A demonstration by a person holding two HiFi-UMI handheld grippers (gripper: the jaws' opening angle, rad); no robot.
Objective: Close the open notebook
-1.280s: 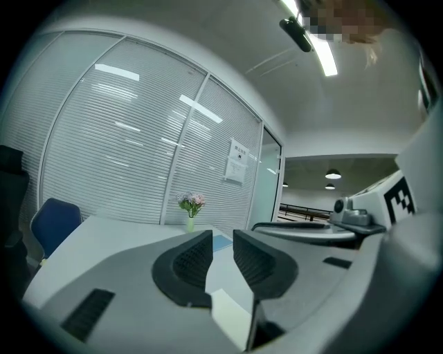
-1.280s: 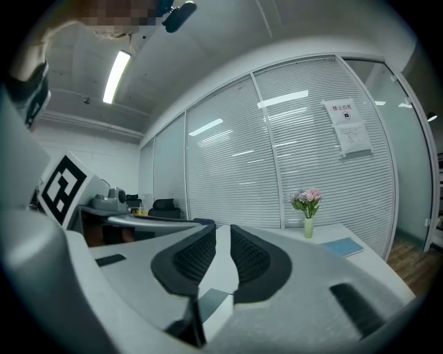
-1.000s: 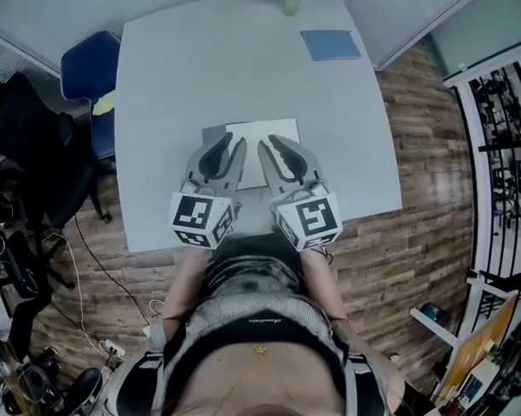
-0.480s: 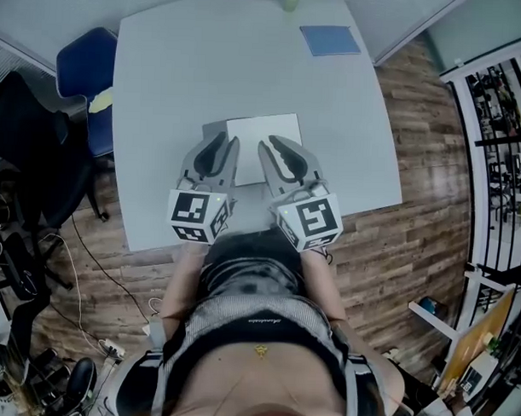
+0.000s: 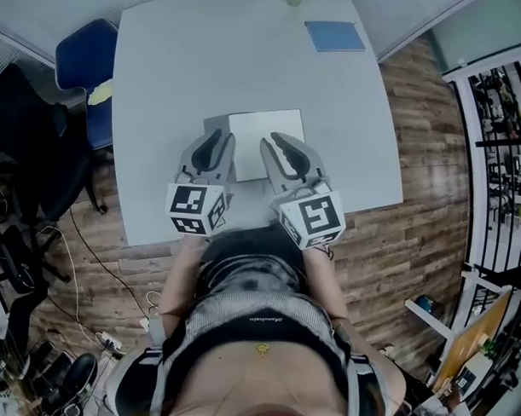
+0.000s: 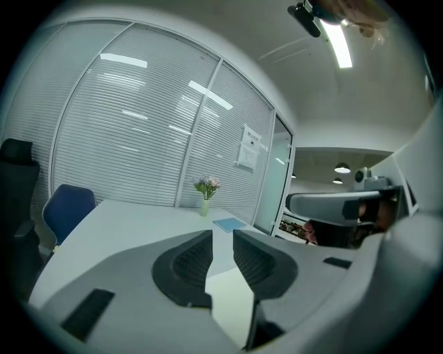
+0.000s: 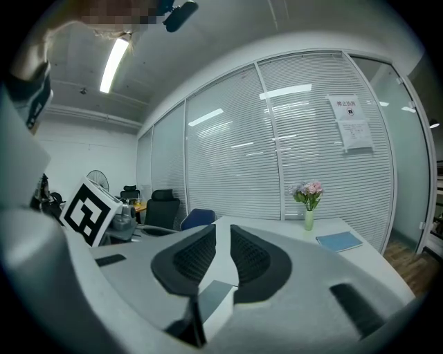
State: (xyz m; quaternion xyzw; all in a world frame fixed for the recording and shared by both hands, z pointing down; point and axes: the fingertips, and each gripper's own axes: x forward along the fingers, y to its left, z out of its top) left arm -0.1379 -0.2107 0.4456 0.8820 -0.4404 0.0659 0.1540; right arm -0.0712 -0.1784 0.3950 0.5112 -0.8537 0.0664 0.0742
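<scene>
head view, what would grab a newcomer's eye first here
The left tool and right tool, each carrying a black-and-white marker cube, hang side by side over the near part of the pale table. Their jaws are slightly apart and empty. At their tips lies the open notebook, white page up. A blue book lies alone near the table's far right corner.
</scene>
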